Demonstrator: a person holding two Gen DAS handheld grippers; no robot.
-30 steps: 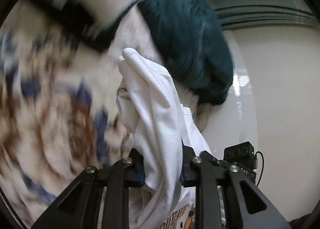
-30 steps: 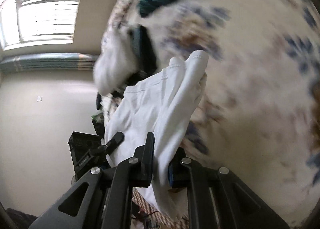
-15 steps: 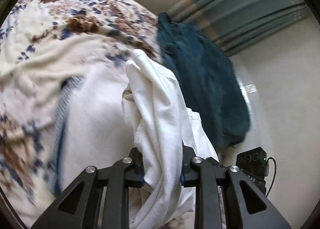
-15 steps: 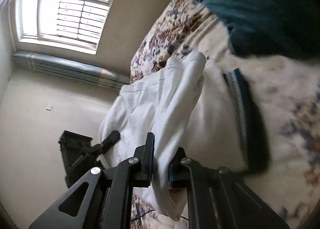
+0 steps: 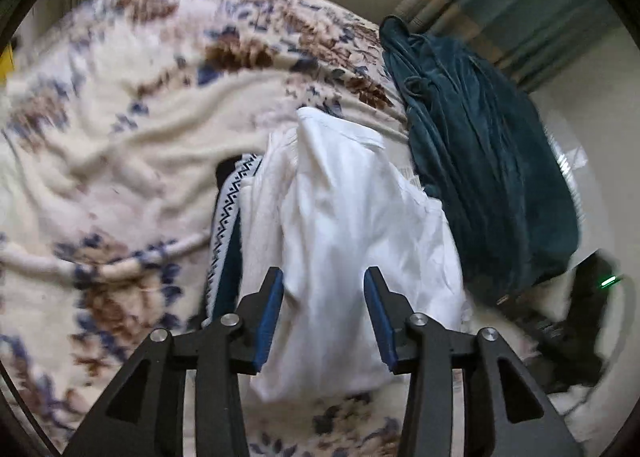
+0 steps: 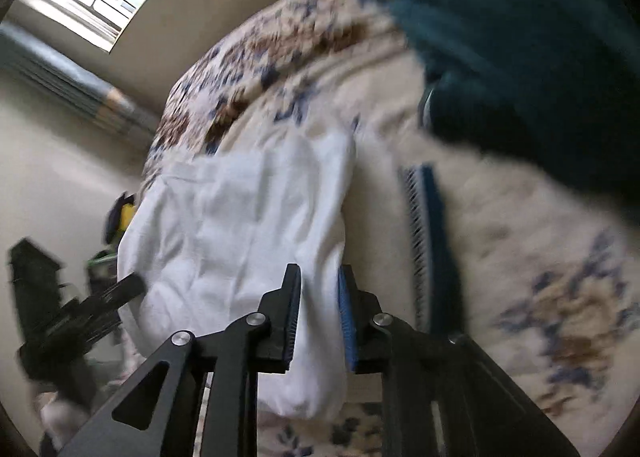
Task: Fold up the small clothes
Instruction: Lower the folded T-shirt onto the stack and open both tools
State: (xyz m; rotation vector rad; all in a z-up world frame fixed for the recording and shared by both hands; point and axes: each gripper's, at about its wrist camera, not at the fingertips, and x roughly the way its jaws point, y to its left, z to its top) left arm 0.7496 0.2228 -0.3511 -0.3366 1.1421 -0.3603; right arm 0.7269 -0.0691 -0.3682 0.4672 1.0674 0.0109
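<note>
The white garment (image 5: 344, 225) is laid on the floral blanket (image 5: 120, 161). The left gripper (image 5: 324, 313) is seen with jaws released, spread around the cloth. The right gripper (image 6: 319, 317) is seen with jaws parted slightly around a fold. A teal garment (image 5: 480, 161) lies at 2 o'clock, a patterned band (image 5: 228, 217) at 9 o'clock.

L gripper (image 5: 323, 311): fingers spread wide, blue pads (image 5: 269, 317) facing in, white cloth (image 5: 340, 241) loose btwn them, not pinched. R gripper (image 6: 319, 317): fingers closer together, cloth btwn pads; can't tell if actually clamped. Both point fwd, side by side.
</note>
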